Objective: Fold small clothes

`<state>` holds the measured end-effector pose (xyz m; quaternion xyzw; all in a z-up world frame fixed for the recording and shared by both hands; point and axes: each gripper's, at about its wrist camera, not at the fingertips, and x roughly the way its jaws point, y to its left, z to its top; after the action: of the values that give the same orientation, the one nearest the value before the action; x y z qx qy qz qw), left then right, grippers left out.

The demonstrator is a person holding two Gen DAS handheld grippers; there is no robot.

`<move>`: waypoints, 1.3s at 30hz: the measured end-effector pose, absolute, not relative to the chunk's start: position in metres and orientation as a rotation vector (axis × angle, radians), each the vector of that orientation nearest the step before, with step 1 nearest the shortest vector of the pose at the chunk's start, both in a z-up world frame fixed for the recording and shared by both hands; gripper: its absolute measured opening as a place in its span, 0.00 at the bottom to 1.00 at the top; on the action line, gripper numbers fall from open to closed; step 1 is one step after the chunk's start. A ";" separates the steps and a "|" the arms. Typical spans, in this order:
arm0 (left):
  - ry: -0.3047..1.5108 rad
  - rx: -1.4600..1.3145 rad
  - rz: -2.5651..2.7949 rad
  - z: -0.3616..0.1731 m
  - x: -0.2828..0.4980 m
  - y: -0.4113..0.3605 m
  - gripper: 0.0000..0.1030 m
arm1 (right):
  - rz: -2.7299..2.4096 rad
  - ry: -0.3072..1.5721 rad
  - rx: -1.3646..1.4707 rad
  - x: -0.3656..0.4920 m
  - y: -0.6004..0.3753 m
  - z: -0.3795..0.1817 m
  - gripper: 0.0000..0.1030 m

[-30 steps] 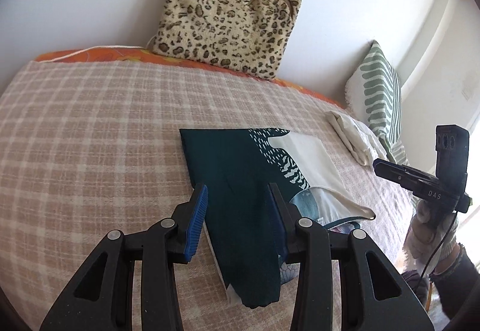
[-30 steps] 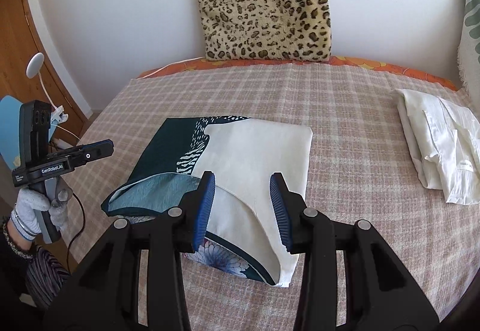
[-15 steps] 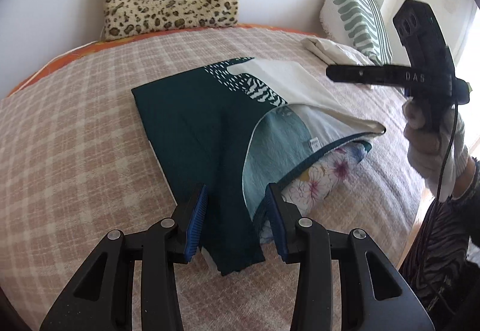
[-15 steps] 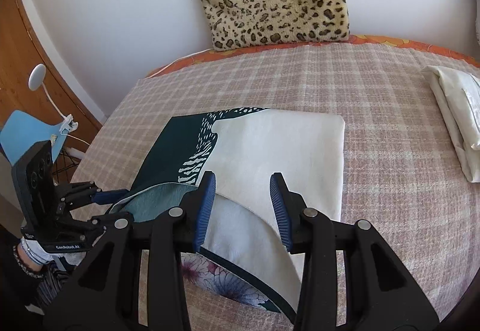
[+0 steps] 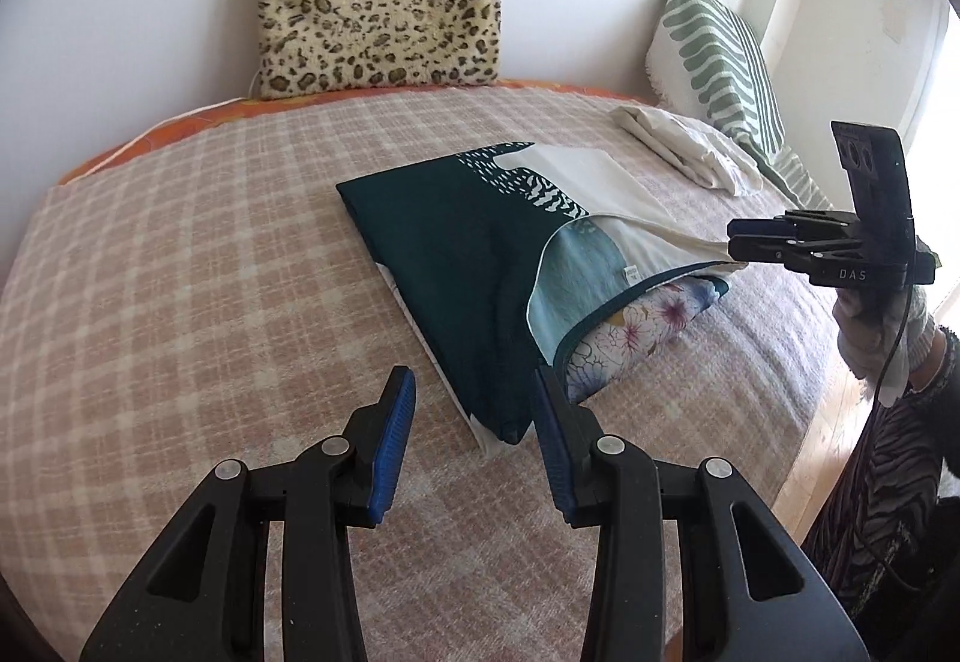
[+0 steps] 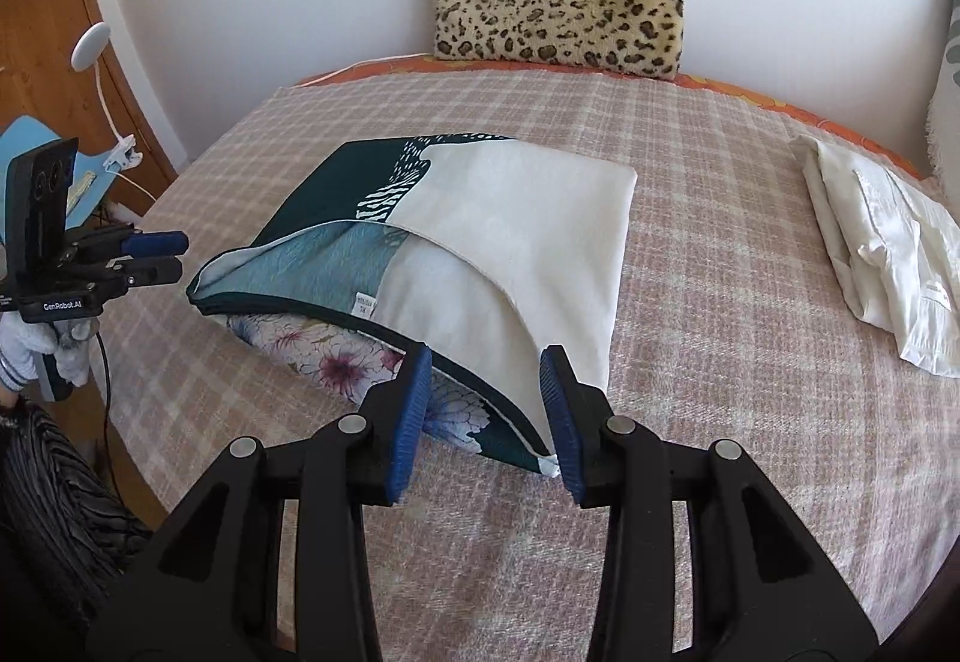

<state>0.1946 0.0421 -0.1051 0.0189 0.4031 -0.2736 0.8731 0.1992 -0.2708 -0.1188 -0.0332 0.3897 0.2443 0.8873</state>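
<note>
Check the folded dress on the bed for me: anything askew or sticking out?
Yes. The dark green and cream garment isn't squared off: its top layer gapes open along the near edge, and a floral layer pokes out beneath it. The white folded garment beside it looks rumpled, not flat.

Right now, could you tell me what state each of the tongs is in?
Left tongs: open, holding nothing, just short of the folded garment.
Right tongs: open, holding nothing, at the garment's near corner.

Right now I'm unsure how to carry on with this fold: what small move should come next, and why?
Probably lower both grippers onto the garment's near corners. The left gripper and right gripper hover open just short of its near edge, gripping nothing, and the garment is only half folded.
</note>
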 end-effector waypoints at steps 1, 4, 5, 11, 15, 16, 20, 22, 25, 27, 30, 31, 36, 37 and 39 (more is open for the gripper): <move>0.846 0.051 -0.574 -0.108 0.193 0.039 0.37 | 0.517 0.815 -0.086 0.196 -0.265 -0.121 0.38; 0.826 0.057 -0.553 -0.109 0.192 0.036 0.37 | 0.514 0.821 -0.107 0.195 -0.255 -0.125 0.38; 0.812 0.045 -0.554 -0.106 0.194 0.035 0.37 | 0.514 0.827 -0.088 0.197 -0.256 -0.125 0.38; 0.819 -0.084 -0.554 -0.107 0.226 0.036 0.36 | 0.445 0.832 0.064 0.221 -0.278 -0.117 0.38; 0.873 0.000 -0.628 -0.120 0.223 0.014 0.09 | 0.399 0.831 0.091 0.227 -0.295 -0.118 0.38; 0.877 0.052 -0.654 -0.123 0.217 0.006 0.09 | 0.396 0.838 0.097 0.228 -0.299 -0.119 0.38; 0.907 0.196 -0.667 -0.142 0.198 -0.008 0.09 | 0.391 0.875 0.115 0.233 -0.311 -0.128 0.38; 0.906 0.180 -0.674 -0.140 0.196 -0.004 0.09 | 0.405 0.894 0.147 0.234 -0.316 -0.133 0.38; 0.918 0.142 -0.676 -0.138 0.196 0.005 0.09 | 0.450 0.929 0.182 0.234 -0.318 -0.139 0.38; 0.921 0.116 -0.678 -0.133 0.198 0.010 0.09 | 0.452 0.958 0.170 0.233 -0.314 -0.146 0.38; 0.892 0.042 -0.657 -0.119 0.204 0.024 0.09 | 0.522 1.002 0.178 0.228 -0.308 -0.153 0.38; 0.880 0.012 -0.647 -0.114 0.208 0.029 0.10 | 0.564 1.014 0.192 0.225 -0.306 -0.152 0.38; 0.804 -0.039 -0.605 -0.090 0.222 0.034 0.11 | 0.598 0.929 0.168 0.219 -0.312 -0.125 0.38; 0.792 -0.041 -0.607 -0.087 0.225 0.031 0.11 | 0.593 0.914 0.188 0.223 -0.316 -0.121 0.38; 0.790 -0.040 -0.614 -0.086 0.230 0.023 0.11 | 0.573 0.897 0.248 0.238 -0.326 -0.116 0.38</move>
<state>0.2302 0.0229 -0.0858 -0.0194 0.3785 -0.2943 0.8774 0.2376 -0.3265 -0.1161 0.1178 0.4263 0.2724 0.8545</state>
